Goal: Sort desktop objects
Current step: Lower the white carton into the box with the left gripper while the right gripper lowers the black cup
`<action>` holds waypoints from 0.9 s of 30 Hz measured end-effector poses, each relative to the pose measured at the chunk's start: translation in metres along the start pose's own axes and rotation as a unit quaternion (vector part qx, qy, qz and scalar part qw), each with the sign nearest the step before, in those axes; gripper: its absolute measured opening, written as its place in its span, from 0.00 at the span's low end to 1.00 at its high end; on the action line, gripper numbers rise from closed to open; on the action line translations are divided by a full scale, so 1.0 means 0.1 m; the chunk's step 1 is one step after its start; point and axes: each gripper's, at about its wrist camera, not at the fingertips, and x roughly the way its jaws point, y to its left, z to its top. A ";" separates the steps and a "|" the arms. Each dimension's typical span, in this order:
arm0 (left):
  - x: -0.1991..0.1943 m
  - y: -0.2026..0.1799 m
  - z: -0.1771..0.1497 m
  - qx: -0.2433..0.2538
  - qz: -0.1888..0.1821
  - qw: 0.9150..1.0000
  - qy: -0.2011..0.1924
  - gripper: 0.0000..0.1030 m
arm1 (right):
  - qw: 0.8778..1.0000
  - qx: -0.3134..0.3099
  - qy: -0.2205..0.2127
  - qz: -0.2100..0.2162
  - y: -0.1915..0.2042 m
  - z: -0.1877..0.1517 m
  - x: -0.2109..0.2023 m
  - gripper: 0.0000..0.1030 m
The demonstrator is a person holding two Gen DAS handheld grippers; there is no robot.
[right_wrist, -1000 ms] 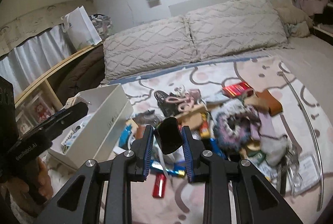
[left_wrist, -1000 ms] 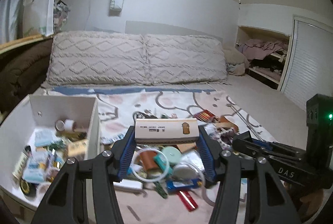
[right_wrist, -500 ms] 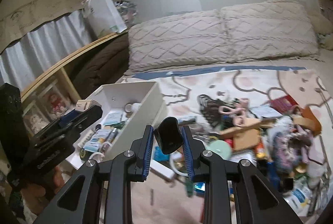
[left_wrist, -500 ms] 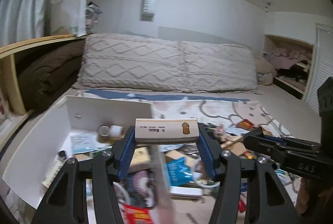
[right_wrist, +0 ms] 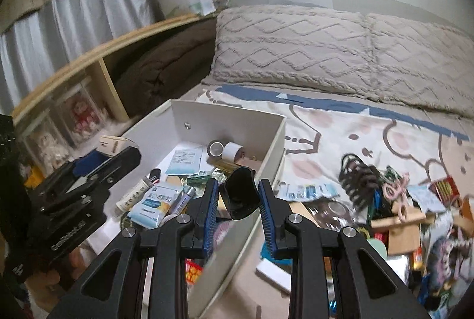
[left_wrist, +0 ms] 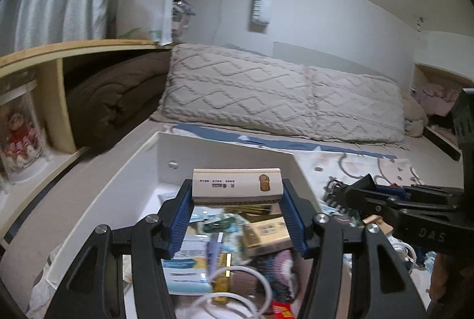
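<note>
We saw left gripper clamped on a cream box above the white bin, right gripper clamped on a black clip over its rim, tape rolls inside, clutter pile beside, pillows behind

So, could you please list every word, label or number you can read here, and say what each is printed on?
"DAS": on the right gripper body, seen from the left wrist.
Small cream box held in the left gripper: printed characters, too small to read.
Blue-and-white packet in the white bin: characters too blurred.
Left gripper body, right wrist view: embossed lettering, unreadable.
</note>
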 end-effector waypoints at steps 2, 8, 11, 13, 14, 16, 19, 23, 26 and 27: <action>0.00 0.07 0.00 -0.006 0.007 1.000 0.000 0.55 | 1.000 -0.009 0.011 -0.004 0.08 0.08 0.11 0.27; 0.08 0.19 -0.01 -0.012 0.016 1.000 0.009 0.55 | 0.998 -0.033 0.055 -0.028 0.22 0.28 0.52 0.27; 0.13 0.23 -0.02 -0.008 0.024 1.000 0.016 0.55 | 0.995 -0.030 0.085 -0.040 0.22 0.34 0.75 0.27; 0.16 0.24 -0.04 -0.003 0.026 0.999 0.023 0.55 | 0.994 -0.029 0.099 -0.047 0.22 0.36 0.86 0.27; 0.18 0.25 -0.05 0.000 0.027 0.999 0.027 0.55 | 0.993 -0.031 0.106 -0.051 0.22 0.36 0.92 0.27; 0.20 0.28 -0.07 0.005 0.032 0.999 0.032 0.55 | 0.991 -0.037 0.117 -0.052 0.25 0.35 0.98 0.27; 0.23 0.34 -0.09 0.007 0.038 0.999 0.039 0.55 | 0.990 -0.043 0.132 -0.029 0.32 0.27 0.98 0.27; 0.24 0.38 -0.11 0.003 0.035 0.998 0.043 0.55 | 0.986 -0.047 0.160 0.005 0.41 0.14 0.89 0.27; 0.23 0.38 -0.11 0.005 0.037 0.998 0.044 0.55 | 0.979 -0.057 0.192 0.024 0.50 0.01 0.80 0.27; 0.23 0.38 -0.11 0.005 0.038 0.998 0.044 0.55 | 0.977 -0.060 0.202 0.028 0.53 -0.02 0.77 0.27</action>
